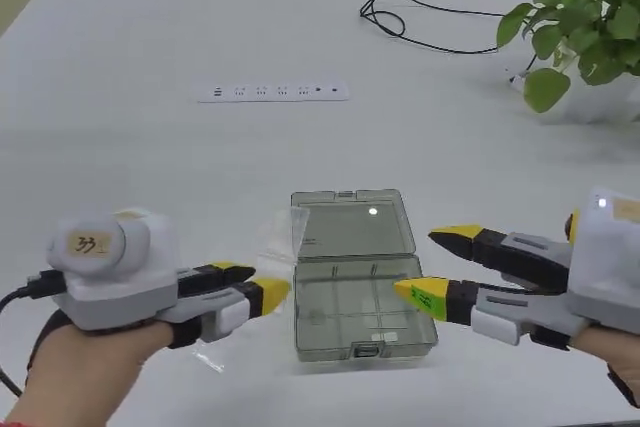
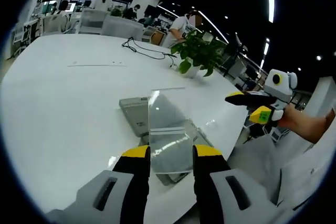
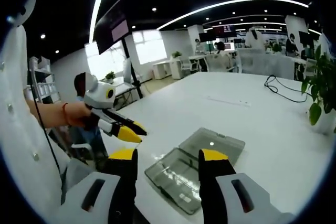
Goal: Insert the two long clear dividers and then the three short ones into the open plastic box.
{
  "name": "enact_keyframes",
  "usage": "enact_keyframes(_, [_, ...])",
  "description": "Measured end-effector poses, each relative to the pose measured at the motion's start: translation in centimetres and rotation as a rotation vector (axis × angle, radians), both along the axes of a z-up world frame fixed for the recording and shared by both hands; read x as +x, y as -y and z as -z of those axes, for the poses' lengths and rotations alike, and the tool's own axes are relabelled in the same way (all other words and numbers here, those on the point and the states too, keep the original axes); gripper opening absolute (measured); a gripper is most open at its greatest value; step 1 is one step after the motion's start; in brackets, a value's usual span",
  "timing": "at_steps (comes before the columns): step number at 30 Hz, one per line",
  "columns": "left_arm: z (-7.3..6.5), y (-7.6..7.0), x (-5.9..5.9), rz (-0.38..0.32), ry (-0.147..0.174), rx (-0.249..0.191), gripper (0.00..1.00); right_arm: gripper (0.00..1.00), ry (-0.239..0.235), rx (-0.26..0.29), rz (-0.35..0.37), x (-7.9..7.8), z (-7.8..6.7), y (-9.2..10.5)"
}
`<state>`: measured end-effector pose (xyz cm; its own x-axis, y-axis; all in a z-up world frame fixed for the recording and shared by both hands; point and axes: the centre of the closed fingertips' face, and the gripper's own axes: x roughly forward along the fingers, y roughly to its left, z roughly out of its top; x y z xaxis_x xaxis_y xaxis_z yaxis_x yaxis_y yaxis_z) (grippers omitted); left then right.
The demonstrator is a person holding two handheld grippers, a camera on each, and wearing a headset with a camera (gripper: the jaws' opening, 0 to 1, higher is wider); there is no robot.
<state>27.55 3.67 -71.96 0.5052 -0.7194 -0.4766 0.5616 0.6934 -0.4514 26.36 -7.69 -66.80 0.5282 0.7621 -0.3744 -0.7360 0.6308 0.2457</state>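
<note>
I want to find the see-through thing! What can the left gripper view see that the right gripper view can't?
Left gripper view: a clear plastic piece standing between its own jaws, partly covering the box, and the right gripper across the table.
Right gripper view: the left gripper held in a hand, and the open plastic box with nothing in front of it.
Shared: the box, the plant, the black cable and the white table.

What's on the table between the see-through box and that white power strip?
Nothing. In the head view, the table is bare between the open plastic box and the power strip.
</note>
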Motion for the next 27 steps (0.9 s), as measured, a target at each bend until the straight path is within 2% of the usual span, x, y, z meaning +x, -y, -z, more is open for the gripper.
enact_keyframes(5, [-0.8,1.9,-0.6,0.022,0.008,-0.037,0.30,0.36,-0.024,0.033,0.030,-0.1,-0.6,-1.3])
enact_keyframes(10, [-1.3,3.2,-0.8,0.040,0.028,-0.059,0.30,0.31,-0.062,0.039,0.056,-0.3,0.2,-2.1])
enact_keyframes(11, [-1.3,3.5,-0.8,0.043,0.029,-0.063,0.30,0.29,-0.082,0.050,0.073,-0.2,0.4,-2.2])
enact_keyframes(18, [-1.7,4.8,-1.2,0.080,0.048,-0.067,0.30,0.21,-0.142,0.073,0.108,0.1,1.2,-3.1])
enact_keyframes(27, [-1.8,5.3,-1.6,0.111,0.070,-0.046,0.30,0.15,-0.198,0.116,0.131,0.2,1.5,-4.1])
